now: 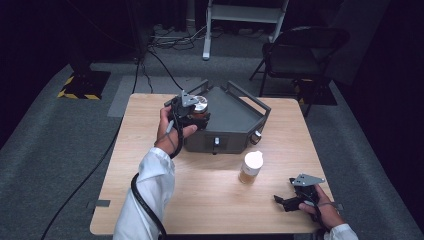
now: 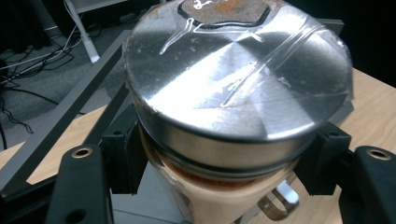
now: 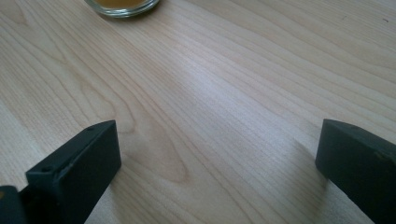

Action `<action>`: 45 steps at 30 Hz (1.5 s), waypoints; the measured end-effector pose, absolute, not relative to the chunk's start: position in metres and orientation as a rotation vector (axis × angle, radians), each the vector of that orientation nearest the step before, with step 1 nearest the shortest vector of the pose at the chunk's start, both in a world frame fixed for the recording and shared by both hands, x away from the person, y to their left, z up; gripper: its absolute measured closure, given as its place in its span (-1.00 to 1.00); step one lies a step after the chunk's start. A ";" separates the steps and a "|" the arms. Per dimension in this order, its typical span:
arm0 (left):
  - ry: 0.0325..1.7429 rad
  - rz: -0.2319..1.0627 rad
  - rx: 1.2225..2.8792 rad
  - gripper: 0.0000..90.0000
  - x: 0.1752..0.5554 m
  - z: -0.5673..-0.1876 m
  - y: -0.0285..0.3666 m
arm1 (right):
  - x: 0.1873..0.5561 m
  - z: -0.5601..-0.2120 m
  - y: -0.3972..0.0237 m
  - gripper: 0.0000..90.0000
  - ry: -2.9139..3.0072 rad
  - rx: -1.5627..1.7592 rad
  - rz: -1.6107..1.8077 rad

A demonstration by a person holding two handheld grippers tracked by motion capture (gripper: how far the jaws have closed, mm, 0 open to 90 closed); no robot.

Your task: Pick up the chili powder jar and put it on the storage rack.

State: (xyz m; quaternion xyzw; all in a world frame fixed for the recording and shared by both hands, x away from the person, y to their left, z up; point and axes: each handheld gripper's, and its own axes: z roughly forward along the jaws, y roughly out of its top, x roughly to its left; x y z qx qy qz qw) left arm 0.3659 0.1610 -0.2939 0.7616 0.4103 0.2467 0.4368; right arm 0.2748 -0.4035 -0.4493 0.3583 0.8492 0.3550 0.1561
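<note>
A glass jar with a shiny metal lid [image 2: 238, 88] sits between the black pads of my left gripper [image 2: 229, 163], which is shut on it just below the lid. In the high view that jar [image 1: 201, 105] hangs over the left end of a grey metal rack [image 1: 235, 117], with my left gripper [image 1: 192, 114] around it. A second jar with a white lid [image 1: 251, 167] stands on the wooden table [image 1: 210, 200] in front of the rack. My right gripper [image 1: 281, 202] rests low at the table's front right, open, with bare wood between its pads [image 3: 77, 163]. That jar's glass base [image 3: 122, 6] shows ahead of it.
The grey rack has handles at its back and a small knob [image 1: 216, 142] on its front face. A dark folding chair [image 1: 300, 52] and a white stand [image 1: 207, 30] are behind the table. Cables trail over the grey floor at the left.
</note>
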 end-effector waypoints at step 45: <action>1.102 0.586 1.864 -0.34 0.397 -0.330 0.152 | 0.275 -0.449 -0.404 -1.00 2.431 1.026 1.017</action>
